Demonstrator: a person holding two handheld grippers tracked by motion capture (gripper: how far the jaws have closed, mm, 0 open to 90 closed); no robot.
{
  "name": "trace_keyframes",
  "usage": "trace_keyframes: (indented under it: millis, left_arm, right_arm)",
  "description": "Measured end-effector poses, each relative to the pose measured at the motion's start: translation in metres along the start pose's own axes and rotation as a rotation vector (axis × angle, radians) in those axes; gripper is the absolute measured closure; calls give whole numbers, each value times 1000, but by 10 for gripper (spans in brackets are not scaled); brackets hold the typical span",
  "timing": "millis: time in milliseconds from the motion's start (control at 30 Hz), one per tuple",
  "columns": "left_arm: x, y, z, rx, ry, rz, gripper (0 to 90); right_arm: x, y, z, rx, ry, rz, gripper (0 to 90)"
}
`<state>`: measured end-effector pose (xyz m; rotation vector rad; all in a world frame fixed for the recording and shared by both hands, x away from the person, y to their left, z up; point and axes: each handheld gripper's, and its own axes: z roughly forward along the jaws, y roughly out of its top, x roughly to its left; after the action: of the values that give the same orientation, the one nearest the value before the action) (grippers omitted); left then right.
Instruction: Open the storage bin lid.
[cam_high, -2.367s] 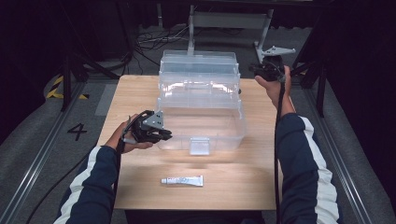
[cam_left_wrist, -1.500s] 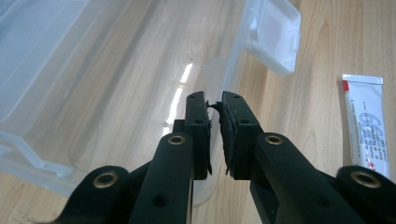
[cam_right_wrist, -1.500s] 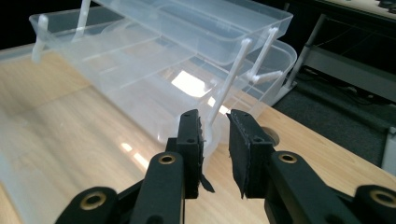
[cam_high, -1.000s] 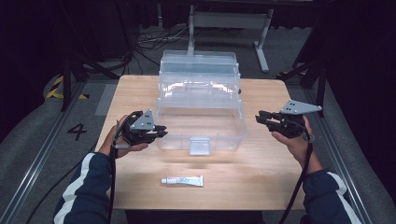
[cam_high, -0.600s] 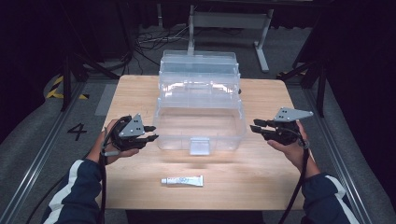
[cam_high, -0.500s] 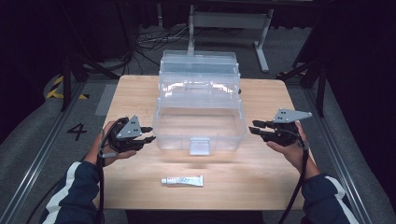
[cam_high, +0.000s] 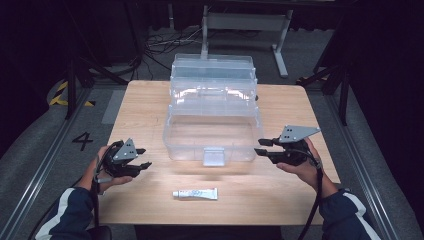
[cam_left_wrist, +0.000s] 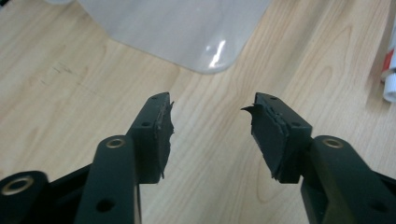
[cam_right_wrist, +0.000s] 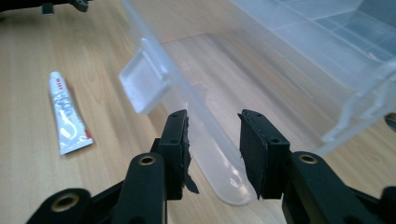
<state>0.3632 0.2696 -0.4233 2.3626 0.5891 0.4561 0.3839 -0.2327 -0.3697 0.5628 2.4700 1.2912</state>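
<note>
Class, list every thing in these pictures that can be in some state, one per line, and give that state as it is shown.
Clear plastic box: open, trays stepped back, bottom compartment looks empty.
Front latch: hanging loose, unfastened.
Tube: lying flat on the table, cap on, untouched.
Left gripper: open, holding nothing, beside the box.
Right gripper: open, holding nothing, near the box's right front corner.

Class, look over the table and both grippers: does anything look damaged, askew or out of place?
Yes: the black pads on the left gripper look torn and ragged at their edges, and so do those of the right gripper. The clear box and tube look fine.
</note>
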Motion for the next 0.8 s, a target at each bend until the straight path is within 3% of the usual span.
trace_keyframes:
  millis: [100, 233, 300, 433, 700, 800]
  left_arm:
    - [-1, -7, 2, 7, 5, -21, 430]
    - [-3, -23, 8, 9, 10, -82, 389]
    - [-4, -30, 11, 31, 10, -103, 350]
    - [-4, -42, 12, 13, 5, -156, 303]
    - [-7, -55, 16, 2, 12, -208, 226]
    - [-9, -57, 19, 15, 11, -207, 220]
  right_arm:
    - [4, 1, 2, 4, 14, -9, 614]
    - [15, 4, 11, 19, 49, -31, 603]
    - [22, 5, 17, 41, 82, -49, 604]
    - [36, 6, 32, 78, 133, -86, 590]
    - [60, 12, 66, 145, 228, -141, 550]
    - [68, 15, 79, 172, 261, -166, 526]
